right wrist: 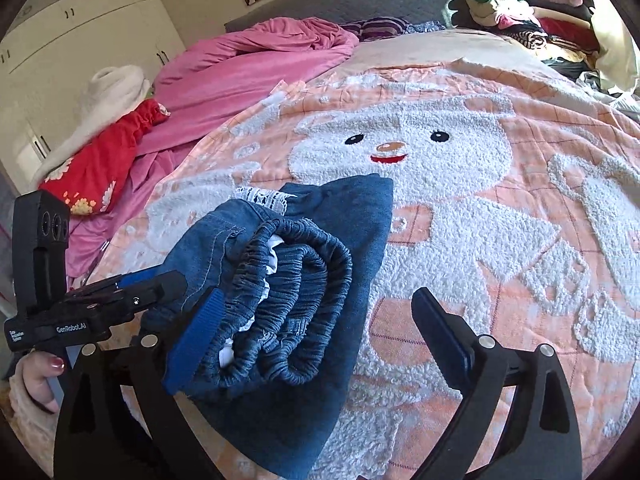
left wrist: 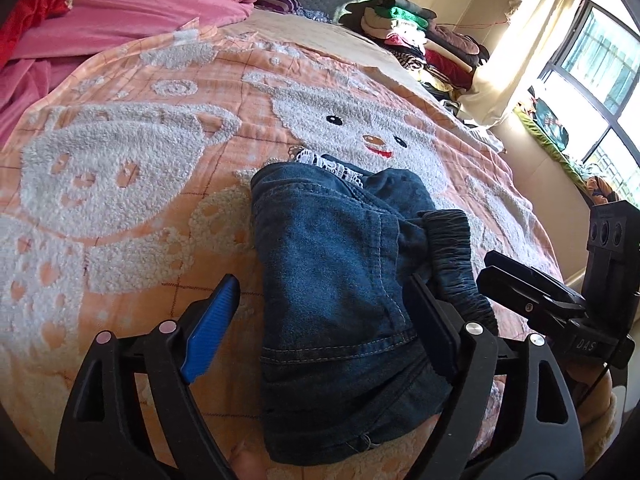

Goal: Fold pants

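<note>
Jeans [left wrist: 340, 280] lie folded into a compact bundle on the blanket [left wrist: 120, 184], just below the snowman [left wrist: 360, 136] face woven into it. A strip of white lace [right wrist: 262, 197] peeks out at the bundle's far edge, nearest the snowman's chin. The elastic waistband [right wrist: 296, 300] sits bunched on top, curled in loops, w/ a bit of white lining showing inside.

Left gripper [left wrist: 324, 312] is spread wide, fingers either side of the jeans: blue pad [left wrist: 210, 332] off to one side over bare blanket, the other finger resting against the denim by the waistband. Nothing pinched.

Right gripper [right wrist: 320, 340] is also spread; its blue pad [right wrist: 192, 344] touches the waistband edge, the other finger well apart from the jeans, over the snowman's body. Not pinching either (cloth just lies against one pad).

Each gripper shows in the other's view, at the jeans' near side; a hand [right wrist: 38, 380] w/ red nail polish holds the left one.

Beyond the snowman: pink duvet [right wrist: 248, 68], a red garment [right wrist: 100, 160] beside it, and a clothes pile [right wrist: 528, 12] at the bed's far corner. Window [left wrist: 600, 80] past the pile, bright.
</note>
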A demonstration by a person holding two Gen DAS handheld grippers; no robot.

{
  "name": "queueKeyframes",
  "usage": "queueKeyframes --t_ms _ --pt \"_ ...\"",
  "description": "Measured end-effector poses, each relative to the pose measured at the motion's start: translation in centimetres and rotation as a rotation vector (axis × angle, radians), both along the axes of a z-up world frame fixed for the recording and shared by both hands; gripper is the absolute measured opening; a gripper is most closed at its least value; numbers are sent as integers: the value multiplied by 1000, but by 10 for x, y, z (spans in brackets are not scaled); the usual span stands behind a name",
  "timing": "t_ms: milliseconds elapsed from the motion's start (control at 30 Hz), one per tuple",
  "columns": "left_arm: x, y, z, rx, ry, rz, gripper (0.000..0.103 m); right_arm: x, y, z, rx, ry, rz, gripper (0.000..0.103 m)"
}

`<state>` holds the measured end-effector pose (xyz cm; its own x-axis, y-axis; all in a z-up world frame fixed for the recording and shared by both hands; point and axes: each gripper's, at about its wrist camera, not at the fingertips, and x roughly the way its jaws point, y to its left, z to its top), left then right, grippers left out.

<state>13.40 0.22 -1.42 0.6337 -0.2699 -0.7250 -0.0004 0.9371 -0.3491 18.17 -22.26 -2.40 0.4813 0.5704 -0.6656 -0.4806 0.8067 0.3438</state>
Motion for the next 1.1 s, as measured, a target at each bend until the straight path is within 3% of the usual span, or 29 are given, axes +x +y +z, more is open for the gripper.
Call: queueKeyframes --t_ms 467,1100 --pt "-35 -6 34 39 -80 -15 93 -38 -21 32 16 -78 -30 98" --pt "-81 -6 36 74 -78 0 93 -89 -21 46 7 -133 -30 98"
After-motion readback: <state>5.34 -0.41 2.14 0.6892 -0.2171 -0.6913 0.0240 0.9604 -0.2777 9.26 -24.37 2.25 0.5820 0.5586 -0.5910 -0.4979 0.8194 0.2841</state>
